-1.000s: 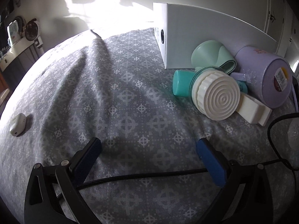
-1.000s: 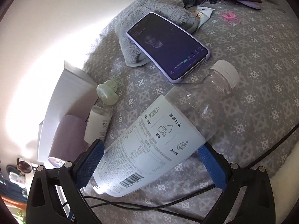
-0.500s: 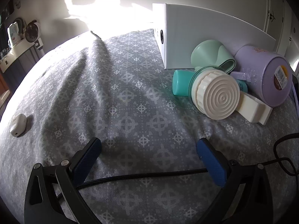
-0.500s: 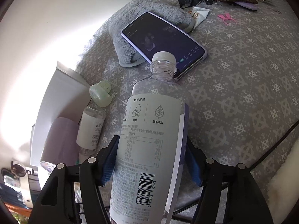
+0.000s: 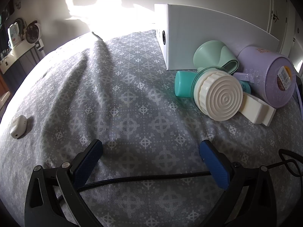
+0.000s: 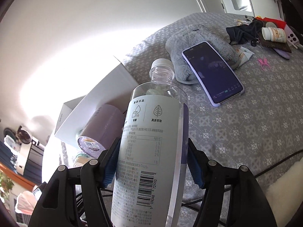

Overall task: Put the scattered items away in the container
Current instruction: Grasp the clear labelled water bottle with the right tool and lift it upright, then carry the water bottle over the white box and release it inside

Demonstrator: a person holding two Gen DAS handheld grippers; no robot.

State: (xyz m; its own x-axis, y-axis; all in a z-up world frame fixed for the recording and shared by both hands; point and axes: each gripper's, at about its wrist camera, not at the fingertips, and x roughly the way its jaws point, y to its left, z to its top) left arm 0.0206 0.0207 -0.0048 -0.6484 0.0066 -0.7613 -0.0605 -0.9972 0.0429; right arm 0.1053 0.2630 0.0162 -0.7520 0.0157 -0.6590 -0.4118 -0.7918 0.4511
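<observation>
My right gripper (image 6: 153, 162) is shut on a clear plastic bottle (image 6: 151, 141) with a white label and cap, lifted off the bed, cap pointing away. The white box (image 6: 94, 106) lies beyond it to the left, with a purple mug (image 6: 102, 126) against it. My left gripper (image 5: 149, 151) is open and empty, low over the grey patterned bedspread. Ahead of it to the right are the white box (image 5: 204, 37), a mint cup (image 5: 214, 56), a teal bottle with a cream ribbed lid (image 5: 217, 94) and the purple mug (image 5: 272, 79).
A phone (image 6: 212, 75) rests on a grey fluffy slipper (image 6: 200, 43). Dark cloth, a white jar (image 6: 274, 34) and a pink clip (image 6: 264, 62) lie at the far right. A white earbud case (image 5: 18, 126) is at the left. Black cables cross the bed near both grippers.
My right gripper closed on the bottle and lifted it off the bed, tilting it up toward the box. The left gripper has barely moved.
</observation>
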